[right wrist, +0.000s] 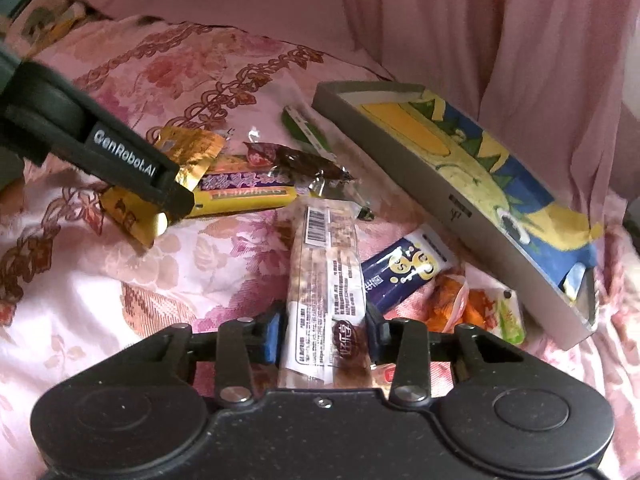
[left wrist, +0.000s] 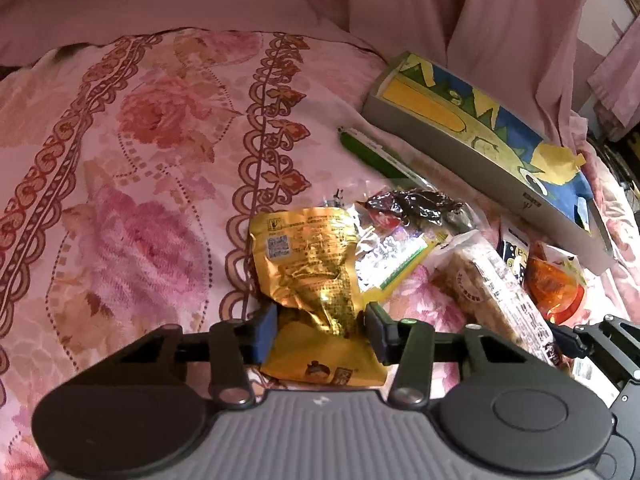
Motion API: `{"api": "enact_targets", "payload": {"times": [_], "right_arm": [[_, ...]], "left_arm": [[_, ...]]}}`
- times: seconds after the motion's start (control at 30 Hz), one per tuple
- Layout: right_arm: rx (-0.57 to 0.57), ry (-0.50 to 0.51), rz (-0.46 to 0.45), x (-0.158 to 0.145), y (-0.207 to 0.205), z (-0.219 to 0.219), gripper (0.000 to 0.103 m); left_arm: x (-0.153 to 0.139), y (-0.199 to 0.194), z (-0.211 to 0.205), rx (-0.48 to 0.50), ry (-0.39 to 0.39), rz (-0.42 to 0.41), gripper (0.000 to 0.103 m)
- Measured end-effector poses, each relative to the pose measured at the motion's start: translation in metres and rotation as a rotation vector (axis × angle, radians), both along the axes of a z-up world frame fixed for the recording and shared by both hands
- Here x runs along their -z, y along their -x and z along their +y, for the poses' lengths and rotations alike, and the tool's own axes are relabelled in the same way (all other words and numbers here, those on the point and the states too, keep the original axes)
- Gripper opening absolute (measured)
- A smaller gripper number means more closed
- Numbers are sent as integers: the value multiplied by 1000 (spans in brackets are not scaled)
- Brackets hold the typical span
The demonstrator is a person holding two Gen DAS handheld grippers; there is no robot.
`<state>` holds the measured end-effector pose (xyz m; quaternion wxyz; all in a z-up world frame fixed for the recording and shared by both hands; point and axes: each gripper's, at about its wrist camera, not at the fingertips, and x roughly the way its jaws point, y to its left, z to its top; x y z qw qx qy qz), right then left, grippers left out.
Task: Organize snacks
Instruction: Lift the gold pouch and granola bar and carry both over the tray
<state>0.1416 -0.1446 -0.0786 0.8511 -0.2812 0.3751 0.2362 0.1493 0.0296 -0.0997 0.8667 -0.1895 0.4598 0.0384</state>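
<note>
With left gripper pinching the crinkled gold foil pouch and right gripper clamped on the long clear-wrapped cereal bar near the scattered pile, lift both straight, then carry right toward the shallow grey cardboard box.

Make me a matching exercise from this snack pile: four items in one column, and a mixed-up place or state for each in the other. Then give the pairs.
Items
1. gold foil packet
2. clear-wrapped cereal bar
3. grey box with the corn picture
4. navy packet

Places or states
A. lying on the floral bedcover between the cereal bar and the box
B. between the fingers of the right tool
C. beyond the pile, next to the pink curtain
D. crumpled between the fingers of the left tool

Pairs: 1-D, 2-B, 3-C, 4-A
</note>
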Motion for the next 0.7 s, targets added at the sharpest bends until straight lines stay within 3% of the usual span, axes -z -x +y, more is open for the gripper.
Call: {"api": "enact_targets", "payload": {"times": [0.27, 0.7], "right_arm": [[-87, 163, -163, -4, 26, 9, 40], [-6, 124, -321, -37, 30, 3, 40]], "left_arm": [[-6, 24, 5, -41, 77, -10, 50], [-36, 22, -1, -17, 70, -153, 50]]}}
